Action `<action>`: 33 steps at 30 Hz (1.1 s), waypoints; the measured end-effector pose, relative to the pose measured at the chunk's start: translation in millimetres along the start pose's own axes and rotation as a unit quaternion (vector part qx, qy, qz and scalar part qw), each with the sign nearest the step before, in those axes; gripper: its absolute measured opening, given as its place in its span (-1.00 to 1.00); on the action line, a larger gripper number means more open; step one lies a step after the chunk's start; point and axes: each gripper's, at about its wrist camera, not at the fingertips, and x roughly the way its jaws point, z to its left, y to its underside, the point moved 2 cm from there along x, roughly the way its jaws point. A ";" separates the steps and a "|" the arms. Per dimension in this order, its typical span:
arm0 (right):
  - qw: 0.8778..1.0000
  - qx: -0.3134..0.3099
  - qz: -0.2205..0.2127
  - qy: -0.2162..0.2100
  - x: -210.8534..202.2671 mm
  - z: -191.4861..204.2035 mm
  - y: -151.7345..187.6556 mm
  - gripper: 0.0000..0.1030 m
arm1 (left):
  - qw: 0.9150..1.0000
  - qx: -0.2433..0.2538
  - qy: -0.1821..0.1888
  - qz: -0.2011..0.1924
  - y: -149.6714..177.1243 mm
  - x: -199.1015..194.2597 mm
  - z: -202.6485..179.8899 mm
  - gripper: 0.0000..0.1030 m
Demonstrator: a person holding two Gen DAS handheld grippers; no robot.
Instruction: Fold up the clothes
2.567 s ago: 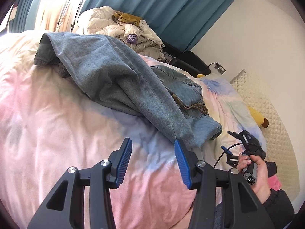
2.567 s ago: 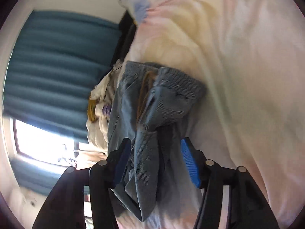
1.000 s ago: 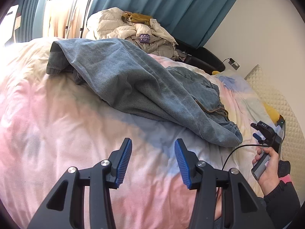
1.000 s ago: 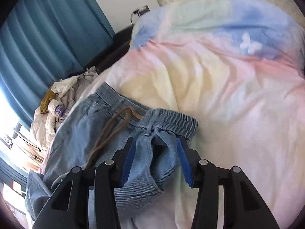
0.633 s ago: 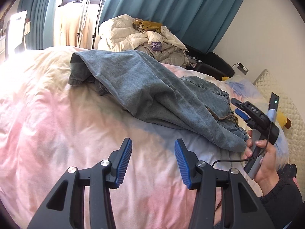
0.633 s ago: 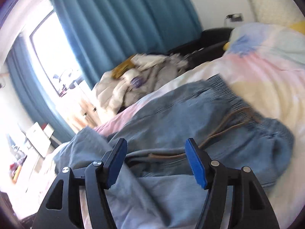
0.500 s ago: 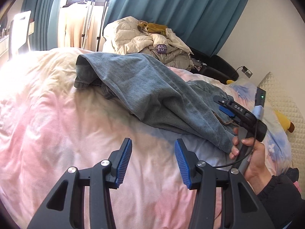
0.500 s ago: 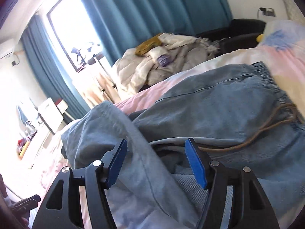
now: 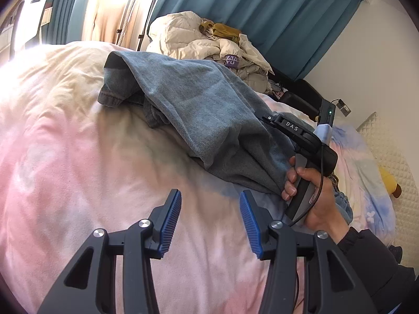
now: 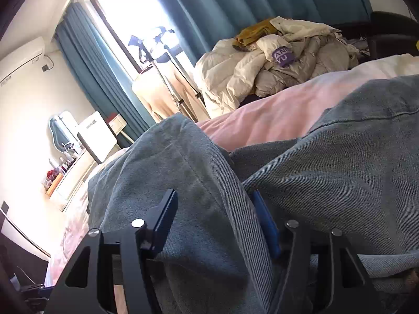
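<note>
Jeans (image 9: 209,115), one pair, stretch diagonally ahead of the left gripper's (image 9: 210,222) spread, empty fingers; right gripper (image 10: 217,222) fingers apart, denim fold between.

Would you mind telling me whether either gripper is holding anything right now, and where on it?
Neither holds anything: the left gripper is open over the bedspread, and the right gripper is open around a fold of the jeans, not clamped.
</note>
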 end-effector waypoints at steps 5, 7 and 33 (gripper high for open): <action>0.999 -0.034 -0.002 -0.005 -18.9 25.9 6.3 -0.92 | 1.000 -0.020 0.021 0.001 5.1 -4.4 -1.6 -0.07; 0.999 -0.044 -0.004 -0.015 -36.7 40.6 11.4 -0.94 | 1.000 -0.008 0.021 -0.007 6.4 -12.0 -9.4 -0.07; 0.971 0.109 0.213 -0.004 -132.7 96.6 211.0 -0.92 | 0.996 0.091 0.024 -0.008 44.0 -68.2 -69.2 -0.07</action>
